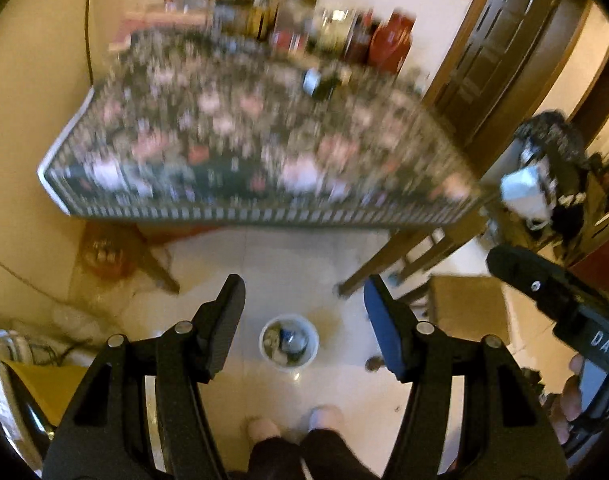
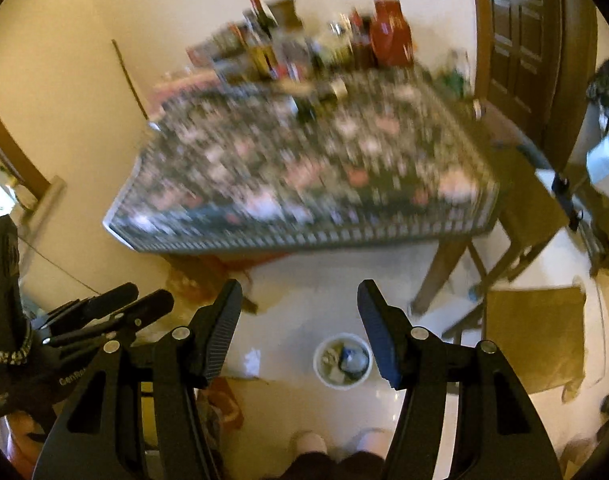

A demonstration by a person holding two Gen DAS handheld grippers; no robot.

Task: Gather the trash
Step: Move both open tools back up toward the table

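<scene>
Both my grippers hang high, tilted down at the floor. My left gripper (image 1: 300, 300) has its jaws apart with nothing between them; so has my right gripper (image 2: 300, 300). I judge they are empty because the rubbish is already in the white bin (image 1: 288, 342), straight ahead on the tiles past my shoes (image 1: 292, 424). At twelve o'clock beyond stands the flowered table (image 1: 240, 140), bottles (image 1: 288, 12) crowding its far edge.

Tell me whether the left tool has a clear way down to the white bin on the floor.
Probably yes. The left tool is open and empty, and the white bin stands on bare floor beyond its fingers, clear of the table. Nothing lies between, though it looks far below.
</scene>
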